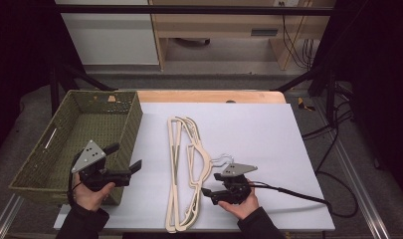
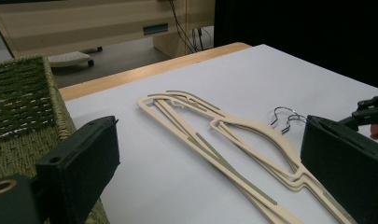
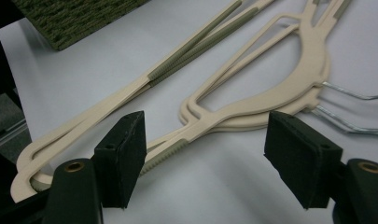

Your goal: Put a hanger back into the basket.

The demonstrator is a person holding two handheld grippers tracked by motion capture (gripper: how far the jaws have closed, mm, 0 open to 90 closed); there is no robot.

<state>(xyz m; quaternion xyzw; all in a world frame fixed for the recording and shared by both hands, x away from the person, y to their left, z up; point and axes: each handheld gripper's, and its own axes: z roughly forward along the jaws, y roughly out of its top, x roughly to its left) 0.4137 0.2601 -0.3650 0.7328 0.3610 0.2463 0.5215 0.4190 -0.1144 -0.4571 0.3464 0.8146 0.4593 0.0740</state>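
Fingers of the right gripper (image 1: pixel 207 191) stand apart with nothing between them, and they point left at the stacked hangers (image 1: pixel 185 174) lying flat on the white sheet on the bench (image 1: pixel 268 129). In the right gripper view the cream neck of the stack sits just ahead of the open fingers (image 3: pixel 123 156), with the wire hooks (image 3: pixel 350 109) off to the picture's right. Fingers of the left gripper (image 1: pixel 135 167) are apart too, empty, held just beside the near right corner of the woven basket (image 1: pixel 50 149). The stack's long axis runs away from the person, from the near edge of the sheet toward the far side, and the hooks stick out sideways toward the right hand. The right gripper is the nearer one, close by the hooks; the left is farther, across a strip of bare sheet. Likely next: the right closes in on the neck or hooks, so the fingers need to straddle the stack across its thin edge. Count: hangers look like two, maybe three, hard to tell exactly; two wire hooks visible; one basket, empty; two grippers.
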